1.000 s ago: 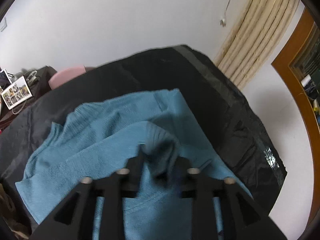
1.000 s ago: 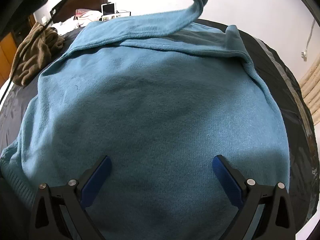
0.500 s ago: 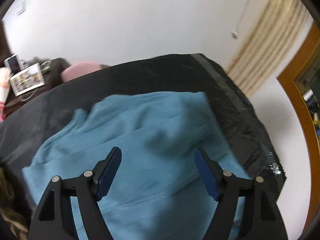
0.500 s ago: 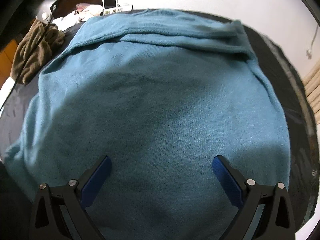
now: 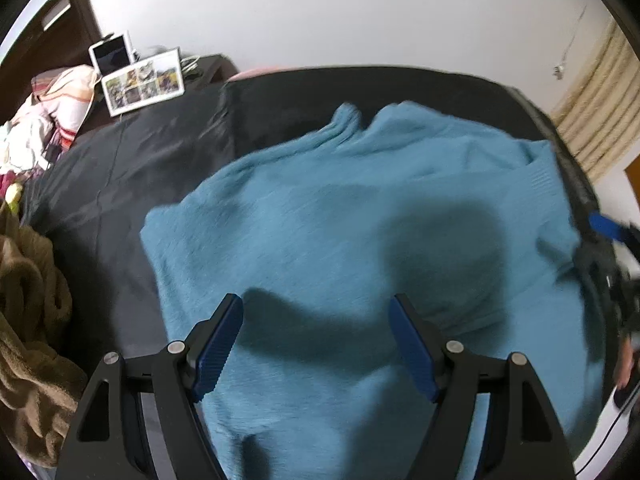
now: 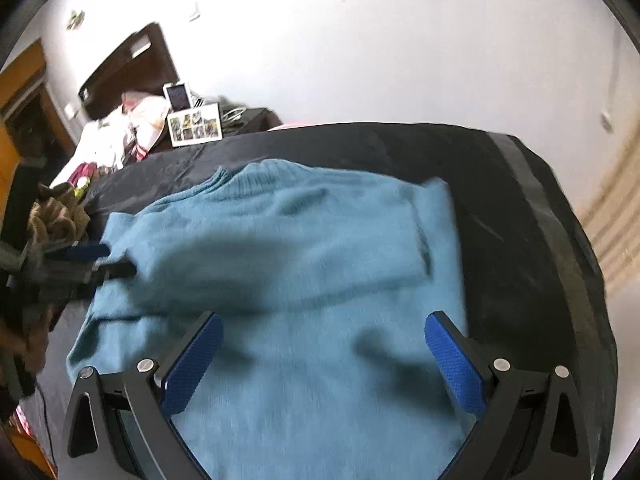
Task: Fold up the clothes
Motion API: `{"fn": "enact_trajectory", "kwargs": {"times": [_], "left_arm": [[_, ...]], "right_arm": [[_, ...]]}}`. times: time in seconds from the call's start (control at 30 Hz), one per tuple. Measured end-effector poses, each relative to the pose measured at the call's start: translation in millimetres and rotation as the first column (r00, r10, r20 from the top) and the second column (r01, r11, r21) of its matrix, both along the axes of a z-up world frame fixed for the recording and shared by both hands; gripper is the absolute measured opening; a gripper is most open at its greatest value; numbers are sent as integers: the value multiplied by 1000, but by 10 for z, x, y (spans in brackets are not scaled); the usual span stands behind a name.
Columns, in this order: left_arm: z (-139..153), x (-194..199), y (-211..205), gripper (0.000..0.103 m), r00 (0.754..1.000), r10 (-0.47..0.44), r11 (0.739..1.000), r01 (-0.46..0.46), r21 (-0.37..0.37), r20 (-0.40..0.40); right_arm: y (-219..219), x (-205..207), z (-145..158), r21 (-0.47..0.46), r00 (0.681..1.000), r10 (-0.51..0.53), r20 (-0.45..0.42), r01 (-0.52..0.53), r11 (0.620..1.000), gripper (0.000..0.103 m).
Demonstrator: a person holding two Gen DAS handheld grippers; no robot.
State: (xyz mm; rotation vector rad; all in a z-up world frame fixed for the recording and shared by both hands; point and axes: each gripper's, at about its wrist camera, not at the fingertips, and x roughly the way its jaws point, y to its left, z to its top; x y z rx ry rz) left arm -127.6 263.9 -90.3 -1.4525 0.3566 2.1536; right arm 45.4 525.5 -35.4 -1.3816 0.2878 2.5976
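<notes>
Here, at your far left, a crumpled brown garment [image 5: 32,320] lies on the black-covered desk [image 5: 160,152]. Beside it the blue sweater [image 5: 360,220] is spread flat on that cover (its ribbed edge toward the wall). Your left tool [image 5: 316,340] hangs over the sweater with jaws apart, nothing between them. Your right tool [image 6: 320,360] is likewise released above the sweater's right half, gripping nothing, its blue pads [image 6: 452,364] spread wide.

This is a bedroom in a home, with a dark headboard [image 6: 132,68], pillows [image 6: 148,120], a photo frame [image 5: 142,86], and curtains [image 5: 600,108] by a white wall [image 5: 340,12].
</notes>
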Motion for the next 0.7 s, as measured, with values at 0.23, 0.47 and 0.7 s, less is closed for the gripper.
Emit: {"fn": "enact_trajectory", "kwargs": {"times": [0.23, 0.47, 0.7], "left_arm": [[-199, -43, -166, 79, 999, 28, 1000, -28, -4, 25], [-282, -25, -142, 85, 1000, 18, 1000, -18, -9, -4], [-241, 26, -123, 87, 1000, 25, 999, -25, -45, -4]], "right_arm": [[45, -511, -581, 44, 988, 50, 145, -57, 997, 102], [40, -471, -702, 93, 990, 48, 132, -60, 994, 102], [41, -466, -704, 76, 986, 13, 164, -26, 997, 102]]}}
